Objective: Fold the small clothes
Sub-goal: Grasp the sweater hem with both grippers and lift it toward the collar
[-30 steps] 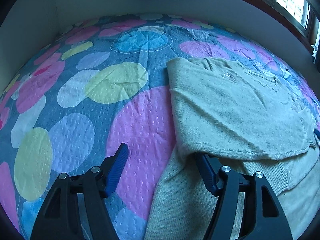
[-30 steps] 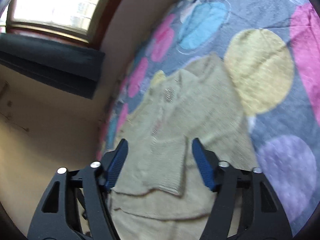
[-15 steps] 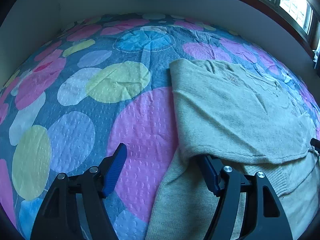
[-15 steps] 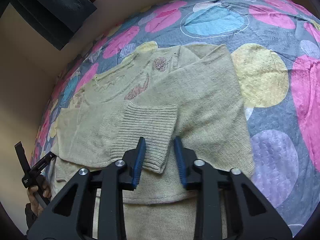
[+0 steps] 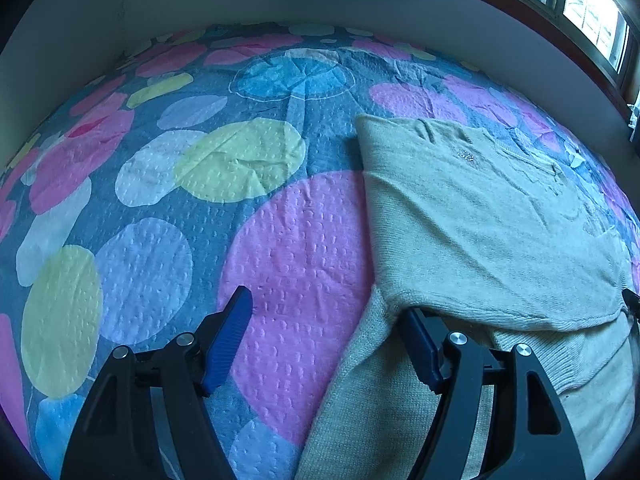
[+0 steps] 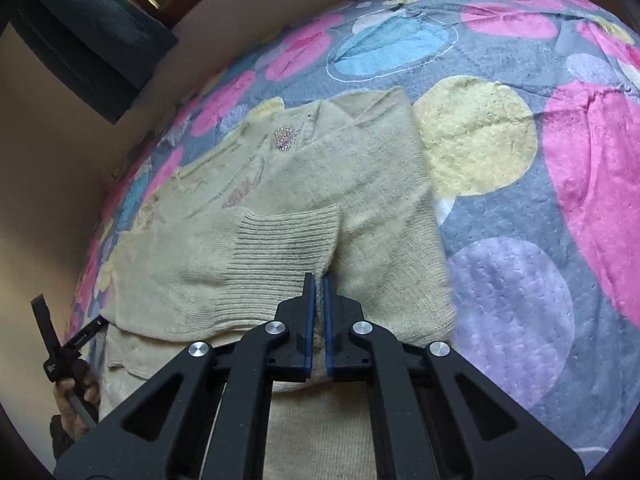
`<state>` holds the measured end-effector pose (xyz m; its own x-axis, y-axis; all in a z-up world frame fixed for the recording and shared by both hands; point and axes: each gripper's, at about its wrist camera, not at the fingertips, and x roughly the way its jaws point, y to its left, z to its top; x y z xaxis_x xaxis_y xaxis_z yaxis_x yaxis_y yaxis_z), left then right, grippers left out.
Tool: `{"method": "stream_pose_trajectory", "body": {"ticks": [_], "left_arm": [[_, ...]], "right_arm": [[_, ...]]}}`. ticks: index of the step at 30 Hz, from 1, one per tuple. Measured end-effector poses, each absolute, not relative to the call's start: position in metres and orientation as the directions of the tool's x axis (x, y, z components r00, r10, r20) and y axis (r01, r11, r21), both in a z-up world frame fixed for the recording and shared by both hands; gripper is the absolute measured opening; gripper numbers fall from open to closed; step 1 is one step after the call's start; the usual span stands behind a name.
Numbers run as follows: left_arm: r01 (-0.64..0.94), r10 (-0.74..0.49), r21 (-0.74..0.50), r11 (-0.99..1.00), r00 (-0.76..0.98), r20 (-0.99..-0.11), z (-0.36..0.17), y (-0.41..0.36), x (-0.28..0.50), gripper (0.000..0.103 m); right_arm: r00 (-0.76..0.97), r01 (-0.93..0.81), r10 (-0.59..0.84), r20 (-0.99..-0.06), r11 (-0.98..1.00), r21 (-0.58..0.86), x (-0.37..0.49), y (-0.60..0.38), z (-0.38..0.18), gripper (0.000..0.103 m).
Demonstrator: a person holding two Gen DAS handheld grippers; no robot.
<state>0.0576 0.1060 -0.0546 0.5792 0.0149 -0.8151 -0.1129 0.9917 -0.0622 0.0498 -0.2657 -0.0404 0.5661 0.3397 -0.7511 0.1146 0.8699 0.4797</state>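
Cream knit sweater [image 6: 372,184] lies on the bed's spotted quilt [image 6: 520,272], partly folded, one ribbed-cuff sleeve [image 6: 280,248] laid across the body.

Right gripper [image 6: 316,280]: jaws clenched on sweater fabric, a pinch of knit showing between the blue pads just beside the cuff's corner, near the lower fold edge.

Left gripper [image 5: 328,320]: jaws spread wide, gripping nothing. Its right-hand pad [image 5: 420,356] is tucked under the folded edge of the sweater [image 5: 480,220]; the other pad [image 5: 228,340] sits apart over bare quilt [image 5: 160,200], on the pink spot. The sweater's lower side edge runs between the two pads.

In the right wrist view, a hand [image 6: 76,392] holding a black handle shows at the sweater's far side edge.
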Motion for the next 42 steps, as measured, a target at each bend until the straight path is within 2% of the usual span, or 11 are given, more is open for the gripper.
{"method": "stream_pose_trajectory", "body": {"ticks": [6, 9, 11, 13, 14, 18, 24, 30, 36, 37, 42], "left_arm": [[-0.118, -0.001, -0.086, 0.989, 0.583, -0.812, -0.051, 0.111, 0.056, 0.071], [-0.113, -0.015, -0.099, 0.989, 0.584, -0.812, -0.049, 0.116, 0.051, 0.071], [-0.097, -0.023, -0.098, 0.990, 0.585, -0.810, -0.048, 0.117, 0.047, 0.071], [-0.069, -0.056, -0.119, 0.991, 0.589, -0.807, -0.045, 0.119, 0.034, 0.071], [-0.060, -0.069, -0.129, 0.990, 0.589, -0.805, -0.044, 0.120, 0.031, 0.071], [0.015, -0.194, -0.225, 0.974, 0.566, -0.801, -0.039, 0.127, -0.005, 0.071], [0.089, -0.391, -0.403, 0.911, 0.496, -0.775, -0.037, 0.139, -0.076, 0.071], [0.108, -0.574, -0.589, 0.801, 0.422, -0.702, -0.039, 0.148, -0.135, 0.071], [0.102, -0.707, -0.725, 0.681, 0.352, -0.614, -0.044, 0.143, -0.171, 0.068], [0.103, -0.718, -0.734, 0.671, 0.340, -0.608, -0.046, 0.139, -0.174, 0.065], [0.132, -0.759, -0.763, 0.633, 0.297, -0.579, -0.048, 0.121, -0.186, 0.064]], "right_arm": [[0.569, 0.129, 0.383, -0.728, 0.833, 0.538, 0.042, -0.280, -0.040, 0.004], [0.573, 0.138, 0.392, -0.719, 0.819, 0.557, 0.024, -0.293, -0.036, 0.008], [0.579, 0.135, 0.397, -0.712, 0.814, 0.564, 0.005, -0.303, -0.030, 0.016], [0.584, 0.141, 0.397, -0.708, 0.809, 0.570, -0.010, -0.312, -0.025, 0.037], [0.586, 0.148, 0.393, -0.709, 0.808, 0.570, -0.022, -0.318, -0.023, 0.039], [0.560, 0.155, 0.448, -0.697, 0.770, 0.619, -0.065, -0.335, -0.025, 0.042], [0.475, 0.095, 0.618, -0.627, 0.672, 0.734, -0.124, -0.328, -0.038, 0.045], [0.398, -0.009, 0.714, -0.577, 0.631, 0.775, -0.154, -0.299, -0.036, 0.050], [0.346, -0.070, 0.753, -0.560, 0.616, 0.784, -0.171, -0.274, -0.033, 0.053], [0.338, -0.080, 0.762, -0.553, 0.608, 0.790, -0.174, -0.270, -0.033, 0.053], [0.313, -0.117, 0.789, -0.529, 0.585, 0.803, -0.183, -0.264, -0.029, 0.053]]}}
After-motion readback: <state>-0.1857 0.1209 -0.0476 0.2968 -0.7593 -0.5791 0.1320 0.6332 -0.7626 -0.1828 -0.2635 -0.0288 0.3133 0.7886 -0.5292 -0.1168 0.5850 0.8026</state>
